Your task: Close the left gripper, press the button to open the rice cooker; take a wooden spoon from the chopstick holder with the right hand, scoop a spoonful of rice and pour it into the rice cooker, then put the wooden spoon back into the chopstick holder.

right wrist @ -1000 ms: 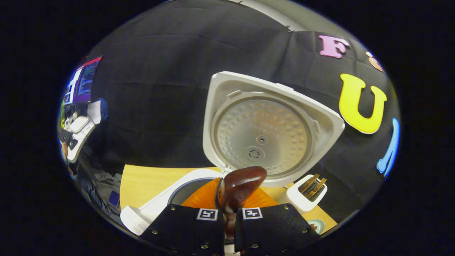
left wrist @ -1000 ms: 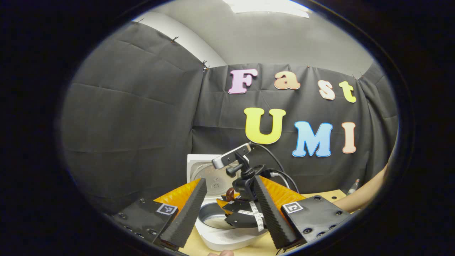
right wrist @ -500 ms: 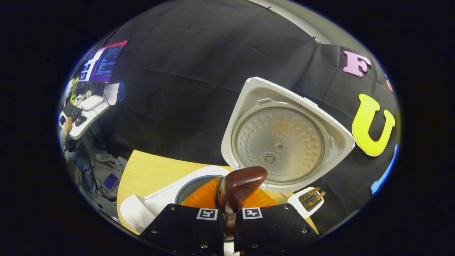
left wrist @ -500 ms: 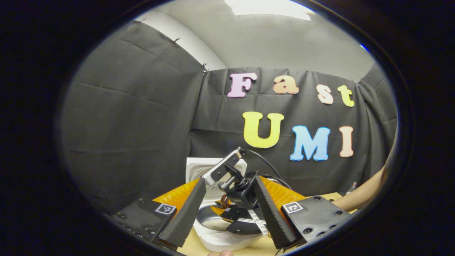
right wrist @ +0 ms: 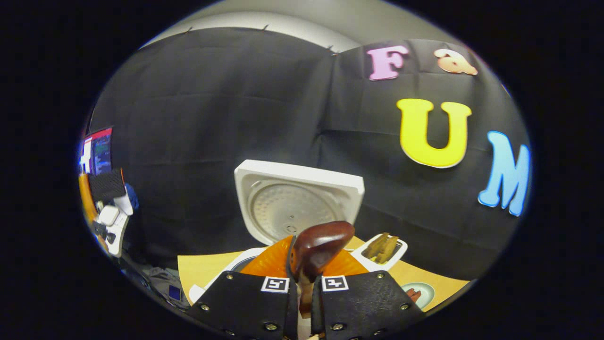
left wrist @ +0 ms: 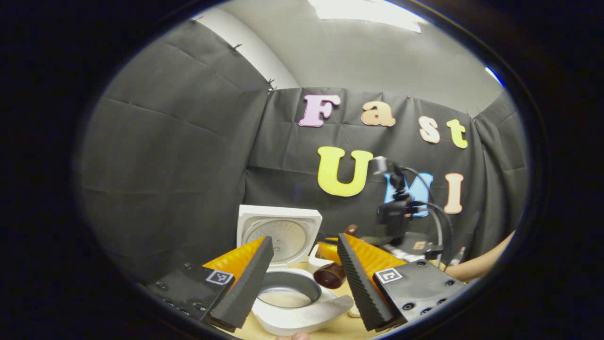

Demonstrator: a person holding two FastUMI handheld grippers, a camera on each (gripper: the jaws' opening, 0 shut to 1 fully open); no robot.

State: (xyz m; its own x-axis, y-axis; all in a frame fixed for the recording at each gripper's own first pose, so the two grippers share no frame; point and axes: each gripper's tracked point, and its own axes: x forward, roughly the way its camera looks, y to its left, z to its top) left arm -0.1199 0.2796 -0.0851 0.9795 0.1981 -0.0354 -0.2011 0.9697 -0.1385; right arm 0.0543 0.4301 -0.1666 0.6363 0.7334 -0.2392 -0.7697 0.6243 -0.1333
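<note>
Right gripper (right wrist: 302, 283) jaws clamped on spoon (right wrist: 317, 245), right of open cooker (left wrist: 288, 302). Left gripper (left wrist: 302, 278) jaws wide apart, empty. Risk: spoon misses far holder (right wrist: 381, 248), tips it.

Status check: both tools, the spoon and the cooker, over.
Left tool open, hovering near the rice cooker. Right tool shut on wooden spoon. Cooker lid up, rice in pot. Chopstick holder right of lid; path looks clear.
</note>
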